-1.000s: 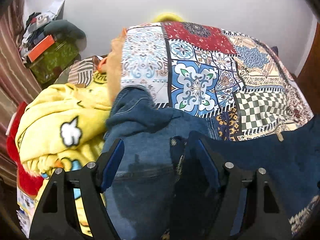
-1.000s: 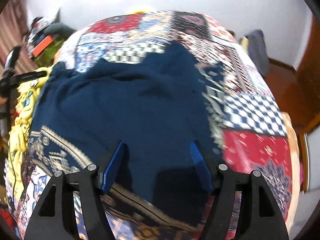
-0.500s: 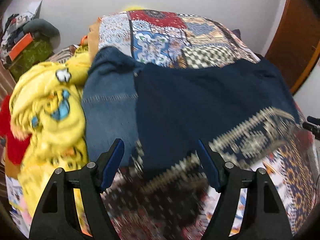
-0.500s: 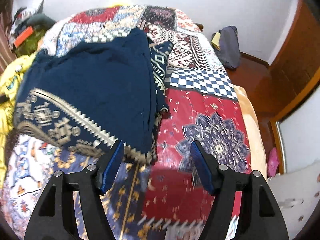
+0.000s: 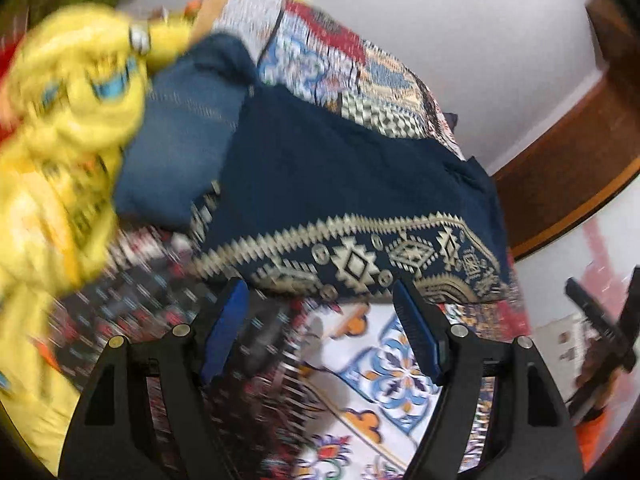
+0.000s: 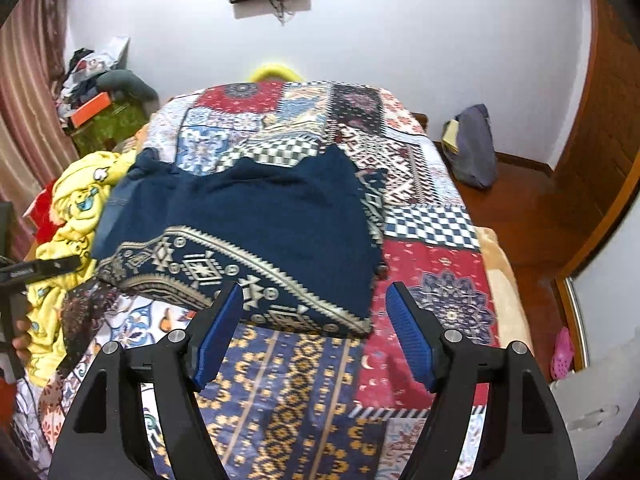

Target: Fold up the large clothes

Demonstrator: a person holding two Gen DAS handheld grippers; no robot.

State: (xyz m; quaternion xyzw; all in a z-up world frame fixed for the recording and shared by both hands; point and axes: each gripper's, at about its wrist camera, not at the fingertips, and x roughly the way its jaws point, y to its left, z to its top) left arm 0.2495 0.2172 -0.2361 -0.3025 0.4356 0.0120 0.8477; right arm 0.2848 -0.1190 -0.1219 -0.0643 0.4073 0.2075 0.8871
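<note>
Navy folded garment [image 6: 260,216] lies on the patchwork bedspread [image 6: 432,276], soft and limp, likely to sag unless pinched at the patterned hem corners. Left gripper [image 5: 320,320] gapes empty; right gripper [image 6: 310,320] has just widened, also empty.

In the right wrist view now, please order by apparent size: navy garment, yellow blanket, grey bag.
1. navy garment
2. yellow blanket, partly hidden
3. grey bag, though it lies farther away
</note>
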